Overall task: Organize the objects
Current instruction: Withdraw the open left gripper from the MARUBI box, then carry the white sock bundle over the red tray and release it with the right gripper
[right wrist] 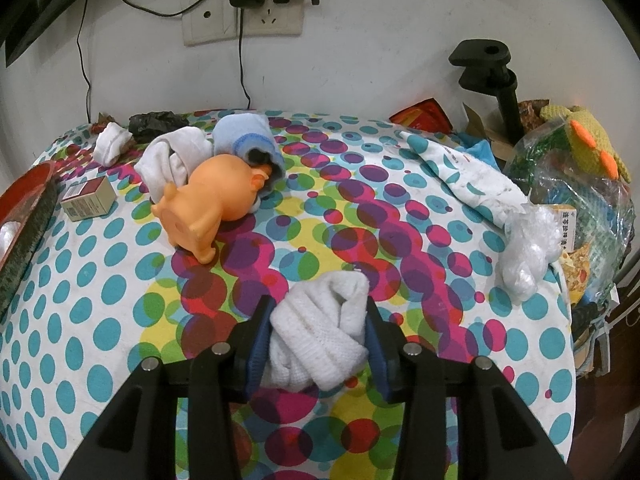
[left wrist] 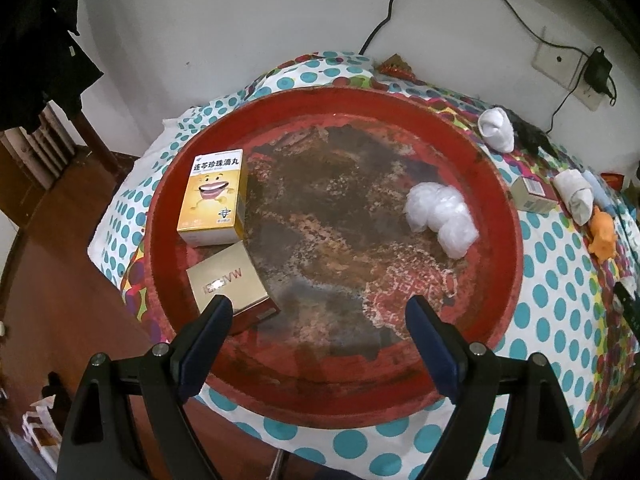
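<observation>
My left gripper point(left wrist: 318, 304) hangs open over the near side of a round red tray point(left wrist: 500, 216) with a worn middle. In the tray lie a yellow box with a smiling face point(left wrist: 214, 196), a gold box point(left wrist: 230, 284) just past my left fingertip, and a white plastic bundle point(left wrist: 440, 214). Nothing is between the left fingers. In the right wrist view, my right gripper point(right wrist: 318, 304) is shut on a rolled white sock point(right wrist: 320, 344), just above the dotted tablecloth point(right wrist: 100, 280).
On the cloth beyond lie an orange toy pig point(right wrist: 208, 204), a blue sock point(right wrist: 248, 136), two more white socks point(right wrist: 172, 156), a small box point(right wrist: 88, 198) and a plastic bundle point(right wrist: 524, 252). A black clamp stand point(right wrist: 492, 68) and bags crowd the right edge.
</observation>
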Demonstrator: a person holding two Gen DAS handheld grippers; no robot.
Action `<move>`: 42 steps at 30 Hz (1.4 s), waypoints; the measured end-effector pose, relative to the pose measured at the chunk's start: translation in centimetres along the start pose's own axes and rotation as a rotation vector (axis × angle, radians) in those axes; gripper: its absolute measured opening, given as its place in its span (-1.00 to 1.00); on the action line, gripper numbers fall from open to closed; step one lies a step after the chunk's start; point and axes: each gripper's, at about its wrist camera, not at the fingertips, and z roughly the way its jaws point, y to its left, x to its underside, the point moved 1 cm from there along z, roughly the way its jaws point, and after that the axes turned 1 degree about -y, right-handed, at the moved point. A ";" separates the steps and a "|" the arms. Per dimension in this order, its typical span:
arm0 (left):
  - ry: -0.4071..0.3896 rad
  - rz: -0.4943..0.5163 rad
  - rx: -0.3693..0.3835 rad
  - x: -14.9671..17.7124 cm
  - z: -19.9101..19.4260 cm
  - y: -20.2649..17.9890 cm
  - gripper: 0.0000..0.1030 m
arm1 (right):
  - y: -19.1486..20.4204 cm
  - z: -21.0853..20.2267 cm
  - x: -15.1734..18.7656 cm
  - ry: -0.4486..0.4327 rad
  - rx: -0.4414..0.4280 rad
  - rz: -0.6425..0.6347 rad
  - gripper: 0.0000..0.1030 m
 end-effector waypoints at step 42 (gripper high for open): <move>-0.003 -0.092 0.015 1.0 -0.3 5.7 0.69 | 17.8 -7.0 -1.6 -0.069 -0.232 -0.215 -0.18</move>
